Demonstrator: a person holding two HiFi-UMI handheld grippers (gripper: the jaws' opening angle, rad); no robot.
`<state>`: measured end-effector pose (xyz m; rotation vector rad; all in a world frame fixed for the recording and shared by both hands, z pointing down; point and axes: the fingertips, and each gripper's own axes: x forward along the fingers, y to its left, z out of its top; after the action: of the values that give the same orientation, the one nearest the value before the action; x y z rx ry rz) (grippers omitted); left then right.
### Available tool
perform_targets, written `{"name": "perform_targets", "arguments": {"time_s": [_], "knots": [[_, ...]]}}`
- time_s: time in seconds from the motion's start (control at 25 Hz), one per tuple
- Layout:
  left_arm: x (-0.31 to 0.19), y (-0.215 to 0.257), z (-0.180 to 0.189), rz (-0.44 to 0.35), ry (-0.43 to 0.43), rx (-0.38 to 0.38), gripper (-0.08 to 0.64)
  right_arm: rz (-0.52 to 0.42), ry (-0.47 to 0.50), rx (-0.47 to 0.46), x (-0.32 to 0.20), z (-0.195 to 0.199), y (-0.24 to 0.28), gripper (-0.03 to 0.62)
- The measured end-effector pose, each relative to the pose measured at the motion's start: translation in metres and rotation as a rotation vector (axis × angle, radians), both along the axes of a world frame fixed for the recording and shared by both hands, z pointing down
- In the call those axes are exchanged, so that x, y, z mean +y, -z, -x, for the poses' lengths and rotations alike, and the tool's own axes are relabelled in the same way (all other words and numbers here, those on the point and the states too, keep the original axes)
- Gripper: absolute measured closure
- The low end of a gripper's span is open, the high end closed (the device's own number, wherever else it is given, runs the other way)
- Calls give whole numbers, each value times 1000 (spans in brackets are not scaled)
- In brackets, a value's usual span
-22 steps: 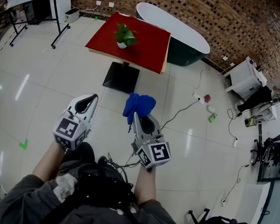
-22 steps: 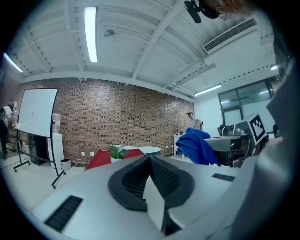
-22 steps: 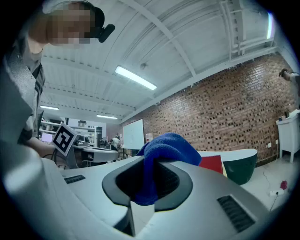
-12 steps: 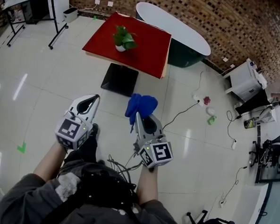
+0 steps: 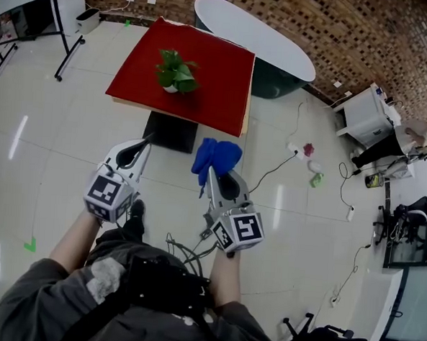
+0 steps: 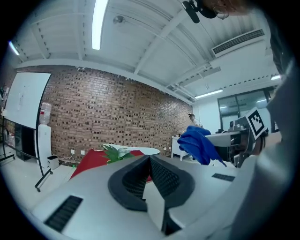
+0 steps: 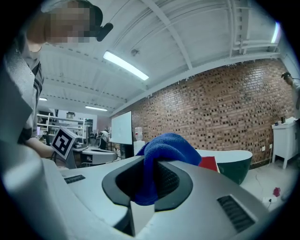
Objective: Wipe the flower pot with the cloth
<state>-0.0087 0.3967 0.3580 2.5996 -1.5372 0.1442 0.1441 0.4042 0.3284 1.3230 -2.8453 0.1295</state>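
A small white flower pot [image 5: 171, 89] with a green plant [image 5: 175, 69] stands on a red table [image 5: 218, 94] ahead of me. The plant's leaves [image 6: 114, 152] show low in the left gripper view. My right gripper [image 5: 210, 172] is shut on a blue cloth [image 5: 216, 156], which bunches out above its tip; the cloth [image 7: 165, 151] fills the gap between the jaws. My left gripper [image 5: 143, 146] is shut with nothing in it, beside the right one and well short of the table. Both are held level over the floor.
A white oval table [image 5: 254, 35] on a dark green base stands behind the red one. Cables [image 5: 275, 170] and small bottles [image 5: 316, 172] lie on the tiled floor to the right. A whiteboard stand [image 5: 59, 41] is at left, a white cabinet [image 5: 364, 118] at right.
The red table and plant have drawn nearer and shifted left in the head view as I walk forward. Both grippers keep their places and their hold.
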Motion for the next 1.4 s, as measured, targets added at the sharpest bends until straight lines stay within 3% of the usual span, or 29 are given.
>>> {"name": "perform_targets", "arguments": {"time_s": [0.12,0.28,0.44,0.6,0.72,0.88,1.04,1.16,1.4], "knots": [[-56,3,13,27,-15,14,549,4,-17,-1,-54,14,7,531],[-139,-5,52,50,-18,-22,524,15,-34,2,-138,47,13,531],[-180,-20,84,57,-25,-29,517,9,-58,9,-184,80,14,531],[-220,-29,99,49,-42,-60,448,12,-83,7,-224,99,12,531],[-253,-40,100,56,-28,-64,351,38,-103,7,-251,95,8,531],[-291,-60,97,52,-6,-67,277,62,-132,14,-283,85,-4,531],[-332,-82,80,40,-35,-77,141,82,-148,14,-327,68,-20,531],[-359,-102,73,38,-45,-125,118,93,-136,5,-364,64,-31,531],[-415,-154,70,102,-16,-134,98,124,-105,13,-436,56,-60,531]]}}
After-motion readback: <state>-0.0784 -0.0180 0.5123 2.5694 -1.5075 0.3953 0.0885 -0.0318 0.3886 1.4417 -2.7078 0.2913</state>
